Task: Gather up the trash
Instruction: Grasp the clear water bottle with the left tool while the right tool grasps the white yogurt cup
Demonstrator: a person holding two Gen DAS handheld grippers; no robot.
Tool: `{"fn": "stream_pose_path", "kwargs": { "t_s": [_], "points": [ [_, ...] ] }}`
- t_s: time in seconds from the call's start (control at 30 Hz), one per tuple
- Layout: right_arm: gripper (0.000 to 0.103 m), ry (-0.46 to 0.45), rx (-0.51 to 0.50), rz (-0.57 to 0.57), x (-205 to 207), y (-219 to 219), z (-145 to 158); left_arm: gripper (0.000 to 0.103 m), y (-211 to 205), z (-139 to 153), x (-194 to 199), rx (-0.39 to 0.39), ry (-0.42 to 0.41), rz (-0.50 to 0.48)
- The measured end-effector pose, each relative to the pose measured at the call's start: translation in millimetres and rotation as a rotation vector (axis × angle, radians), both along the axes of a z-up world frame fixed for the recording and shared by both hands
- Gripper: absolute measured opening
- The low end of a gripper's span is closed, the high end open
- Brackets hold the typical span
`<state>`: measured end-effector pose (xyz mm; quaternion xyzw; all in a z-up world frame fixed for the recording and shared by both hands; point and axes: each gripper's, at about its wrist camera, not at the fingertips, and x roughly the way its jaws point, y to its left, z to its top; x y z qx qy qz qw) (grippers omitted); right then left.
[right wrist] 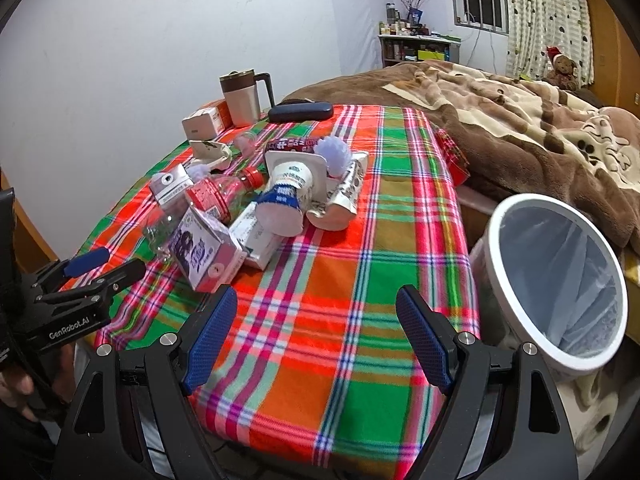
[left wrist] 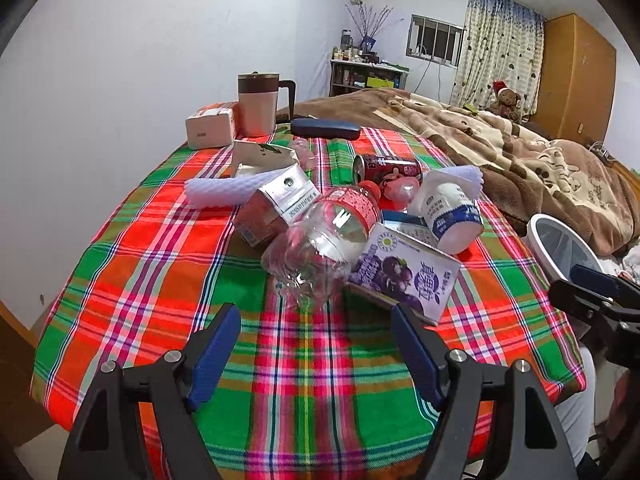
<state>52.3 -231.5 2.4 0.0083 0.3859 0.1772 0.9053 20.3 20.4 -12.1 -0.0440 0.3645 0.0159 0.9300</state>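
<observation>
Trash: crushed clear plastic bottle with red label, purple grape-print carton, lying heaped mid-counter on the plaid-clothed counter.
Left gripper: fingers hovering spread, empty.
Right gripper: fingers hovering spread, empty.

A home bedroom: a bed under a brown paw-print blanket, a teddy bear, patterned curtains, a wooden wardrobe, and a cluttered shelf beneath a barred window.
</observation>
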Motion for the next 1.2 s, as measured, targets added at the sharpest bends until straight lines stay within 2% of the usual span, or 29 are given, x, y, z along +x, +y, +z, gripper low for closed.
{"fn": "stream_pose_path", "kwargs": {
  "t_s": [0.4, 0.7, 0.87, 0.93, 1.2],
  "points": [
    [0.083, 0.015, 0.028, 0.062, 42.8, 33.9, -1.2, 0.077, 26.8, 4.9, 34.2, -0.037, -0.008, 0.014],
    [0.083, 0.054, 0.045, 0.055, 74.7, 41.1, -11.7, 0.077, 26.0, -1.6, 66.3, -0.075, 0.018, -0.059],
    [0.073, 0.063, 0.041, 0.043, 84.9, 44.2, -16.2, 0.077, 19.4, -5.0, 80.9, -0.093, 0.03, -0.107],
    [0.064, 0.062, 0.041, 0.038, 88.2, 44.5, -16.2, 0.077, 17.7, -7.6, 87.3, -0.101, 0.039, -0.118],
    [0.062, 0.082, 0.047, 0.043, 88.1, 38.5, -18.0, 0.077, 19.4, -18.3, 98.2, -0.12, 0.085, -0.116]
  ]
}}
